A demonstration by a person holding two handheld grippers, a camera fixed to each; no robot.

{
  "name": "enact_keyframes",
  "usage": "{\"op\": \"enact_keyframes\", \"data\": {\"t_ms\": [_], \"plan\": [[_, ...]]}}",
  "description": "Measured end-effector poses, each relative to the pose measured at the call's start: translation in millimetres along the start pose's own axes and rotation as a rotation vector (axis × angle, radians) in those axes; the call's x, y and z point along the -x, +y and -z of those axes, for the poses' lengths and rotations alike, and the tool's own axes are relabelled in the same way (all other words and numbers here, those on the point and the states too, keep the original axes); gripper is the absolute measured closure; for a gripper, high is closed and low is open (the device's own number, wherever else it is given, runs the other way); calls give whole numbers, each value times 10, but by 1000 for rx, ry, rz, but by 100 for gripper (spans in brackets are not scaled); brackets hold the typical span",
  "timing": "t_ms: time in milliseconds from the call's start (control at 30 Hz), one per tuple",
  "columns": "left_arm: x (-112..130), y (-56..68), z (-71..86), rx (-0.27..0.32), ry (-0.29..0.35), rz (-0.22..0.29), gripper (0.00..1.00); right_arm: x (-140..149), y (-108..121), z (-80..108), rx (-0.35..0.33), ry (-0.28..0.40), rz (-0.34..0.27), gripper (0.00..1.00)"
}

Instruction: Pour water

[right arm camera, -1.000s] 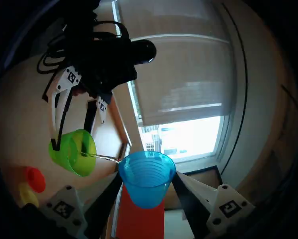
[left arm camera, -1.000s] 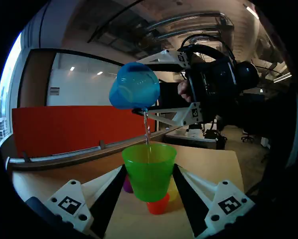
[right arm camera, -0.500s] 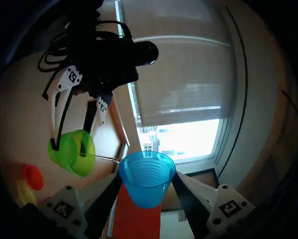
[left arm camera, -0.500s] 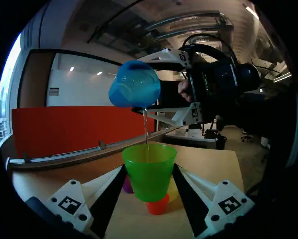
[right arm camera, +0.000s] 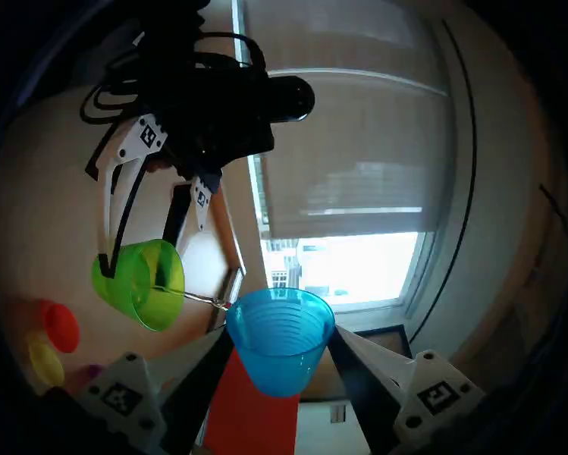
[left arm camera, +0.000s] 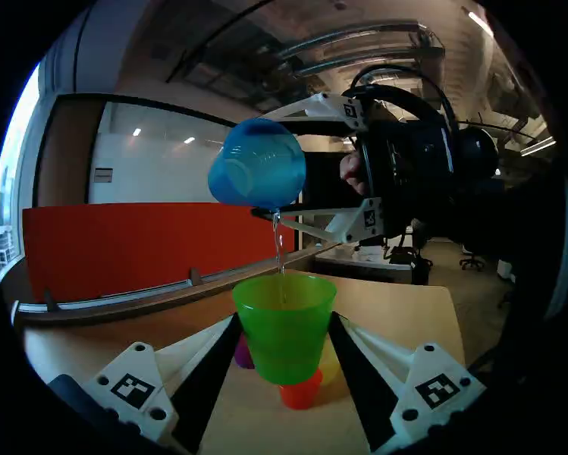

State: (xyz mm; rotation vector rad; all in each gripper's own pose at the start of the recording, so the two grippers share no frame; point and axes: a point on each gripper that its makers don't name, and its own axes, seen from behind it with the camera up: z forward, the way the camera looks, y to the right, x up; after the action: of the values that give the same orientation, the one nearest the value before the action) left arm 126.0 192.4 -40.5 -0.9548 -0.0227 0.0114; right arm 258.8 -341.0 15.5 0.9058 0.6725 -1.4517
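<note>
Right gripper (right arm camera: 280, 343) of mine is clamping the blue cup (left arm camera: 257, 163) by its sides and holding it tipped high so that a thin stream of water (left arm camera: 278, 246) is falling into the green cup (left arm camera: 285, 337), which my left gripper (left arm camera: 285, 326) is pinching upright directly underneath to catch it.

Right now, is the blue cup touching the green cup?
Apart. The left gripper view shows the blue cup tipped above the green cup, only a water stream crossing the gap.
</note>
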Motion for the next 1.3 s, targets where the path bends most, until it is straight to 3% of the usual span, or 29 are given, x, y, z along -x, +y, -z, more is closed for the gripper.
{"op": "enact_keyframes", "data": {"t_ms": [700, 1300], "plan": [[-24, 6, -16, 0, 3, 2, 18, -33, -8, 28, 2, -3, 61, 11], [0, -33, -3, -9, 4, 4, 18, -13, -34, 15, -4, 5, -2, 11]]}}
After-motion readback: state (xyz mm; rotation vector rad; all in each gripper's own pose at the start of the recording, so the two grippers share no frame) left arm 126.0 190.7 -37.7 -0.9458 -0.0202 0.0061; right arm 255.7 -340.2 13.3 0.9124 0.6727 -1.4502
